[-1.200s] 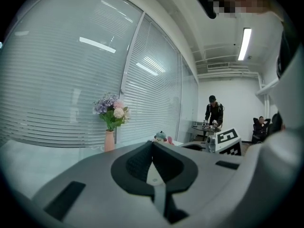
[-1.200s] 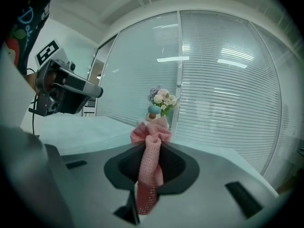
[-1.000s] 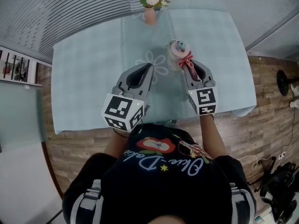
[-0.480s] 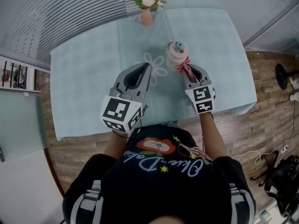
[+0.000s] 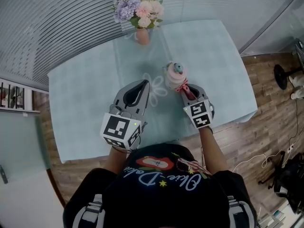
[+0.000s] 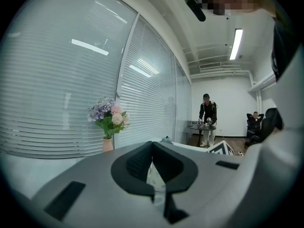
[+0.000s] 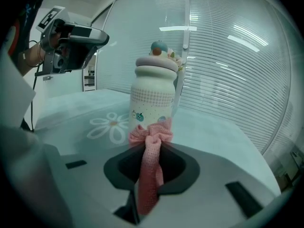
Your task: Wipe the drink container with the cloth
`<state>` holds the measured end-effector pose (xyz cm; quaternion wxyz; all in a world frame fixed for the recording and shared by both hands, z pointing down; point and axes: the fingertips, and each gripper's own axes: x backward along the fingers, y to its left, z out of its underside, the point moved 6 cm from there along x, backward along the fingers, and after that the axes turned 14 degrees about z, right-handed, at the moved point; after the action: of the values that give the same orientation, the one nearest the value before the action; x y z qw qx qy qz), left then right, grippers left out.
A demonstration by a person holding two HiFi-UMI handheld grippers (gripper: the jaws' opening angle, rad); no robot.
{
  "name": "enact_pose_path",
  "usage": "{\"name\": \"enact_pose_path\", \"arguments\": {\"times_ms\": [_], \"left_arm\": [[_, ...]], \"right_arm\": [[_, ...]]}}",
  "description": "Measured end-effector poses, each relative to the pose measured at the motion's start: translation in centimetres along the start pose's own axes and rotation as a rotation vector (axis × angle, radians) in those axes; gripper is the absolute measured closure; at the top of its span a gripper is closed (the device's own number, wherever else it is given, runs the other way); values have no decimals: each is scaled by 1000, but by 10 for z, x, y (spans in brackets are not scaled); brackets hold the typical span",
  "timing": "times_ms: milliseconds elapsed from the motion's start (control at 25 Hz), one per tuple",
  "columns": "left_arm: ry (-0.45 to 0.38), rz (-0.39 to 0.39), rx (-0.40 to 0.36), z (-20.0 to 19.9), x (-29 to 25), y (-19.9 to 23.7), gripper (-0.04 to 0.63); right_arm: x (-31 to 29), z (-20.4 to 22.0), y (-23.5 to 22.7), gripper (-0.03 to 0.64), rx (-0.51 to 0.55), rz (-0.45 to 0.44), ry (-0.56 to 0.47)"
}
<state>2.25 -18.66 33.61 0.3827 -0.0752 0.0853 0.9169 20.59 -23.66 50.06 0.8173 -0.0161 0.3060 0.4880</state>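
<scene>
The drink container (image 5: 174, 76) is a white and pink bottle with a pink lid and a small figure on top, standing upright on the table. In the right gripper view the container (image 7: 152, 96) stands just beyond the jaws. My right gripper (image 5: 185, 89) is shut on a pink cloth (image 7: 148, 160), whose bunched end presses against the bottle's lower side. In the head view the cloth (image 5: 184, 86) shows between gripper and bottle. My left gripper (image 5: 144, 84) hovers left of the bottle, shut with nothing between its jaws.
A light blue tablecloth (image 5: 85, 94) with a white flower pattern (image 5: 153, 84) covers the table. A vase of flowers (image 5: 138, 14) stands at the far edge. Window blinds run behind the table. Wooden floor lies to the right. Two people (image 6: 207, 118) are far off in the room.
The right gripper has moved the cloth closer in against the bottle's side. The head camera has shifted back, so more of the vase shows.
</scene>
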Motion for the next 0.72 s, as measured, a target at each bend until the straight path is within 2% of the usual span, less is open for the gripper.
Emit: {"name": "enact_pose_path", "arguments": {"times_ms": [360, 520, 640, 720], "left_arm": [[-4, 46, 18, 5, -10, 9, 591], [-19, 58, 23, 4, -12, 13, 591], [-22, 66, 26, 6, -16, 17, 591], [-17, 70, 24, 8, -15, 17, 591]], "right_arm": [[-7, 11, 1, 552, -22, 16, 61], [7, 1, -20, 554, -169, 85, 28], [18, -12, -47, 554, -316, 127, -54], [27, -27, -59, 554, -394, 126, -128]]}}
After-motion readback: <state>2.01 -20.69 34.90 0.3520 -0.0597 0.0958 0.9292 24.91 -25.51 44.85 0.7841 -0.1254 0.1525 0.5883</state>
